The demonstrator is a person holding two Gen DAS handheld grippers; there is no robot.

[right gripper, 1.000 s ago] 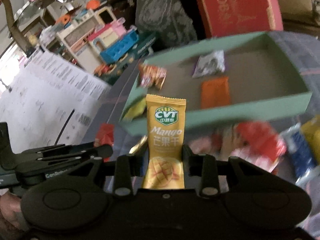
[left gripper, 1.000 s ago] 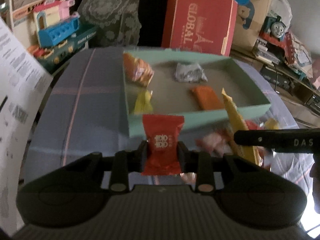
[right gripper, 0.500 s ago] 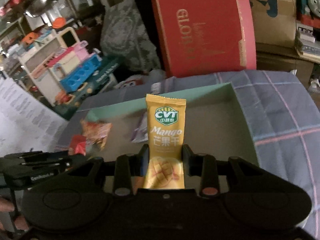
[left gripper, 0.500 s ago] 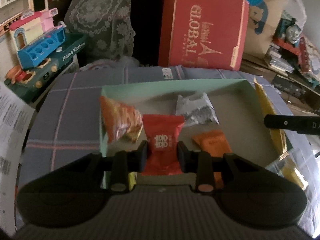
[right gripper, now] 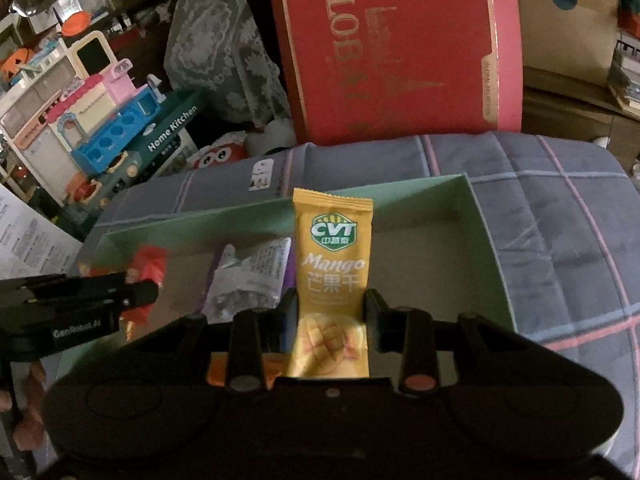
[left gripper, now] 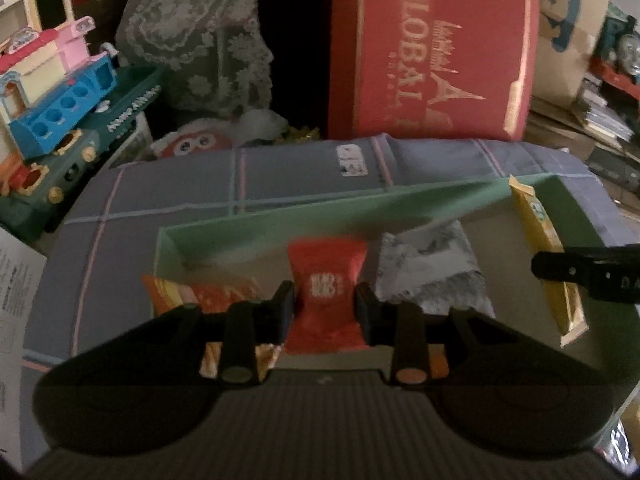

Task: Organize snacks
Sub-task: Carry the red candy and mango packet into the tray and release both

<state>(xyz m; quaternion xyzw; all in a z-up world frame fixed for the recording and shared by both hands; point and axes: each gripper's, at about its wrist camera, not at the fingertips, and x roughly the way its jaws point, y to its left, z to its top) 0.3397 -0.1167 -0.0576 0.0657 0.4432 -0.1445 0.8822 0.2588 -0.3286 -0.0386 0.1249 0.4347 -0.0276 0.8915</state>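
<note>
My left gripper (left gripper: pixel 325 300) holds a red snack packet (left gripper: pixel 326 268) upright over the left part of the green box (left gripper: pixel 280 216). Its jaws are opening, with the pads still against the packet. My right gripper (right gripper: pixel 331 312) holds a yellow mango packet (right gripper: pixel 332 248) upright over the middle of the same green box (right gripper: pixel 480 248). Its jaws are opening too, and the packet stays between them. A silver packet (left gripper: pixel 432 276) and an orange striped packet (left gripper: pixel 216 292) lie inside the box. Another orange packet (right gripper: pixel 218 368) is mostly hidden under my right gripper.
The box sits on a plaid grey cloth (left gripper: pixel 160 208). A big red GLOBAL carton (left gripper: pixel 432 52) stands just behind it. A toy kitchen set (left gripper: pixel 60 92) is at the far left and a printed sheet (left gripper: pixel 16 300) at the left edge. A hand (right gripper: pixel 24 420) grips the left tool.
Both grippers have moved forward from in front of the box to over its inside, each still carrying its packet. The loose snacks in front of the box have dropped out of view.
</note>
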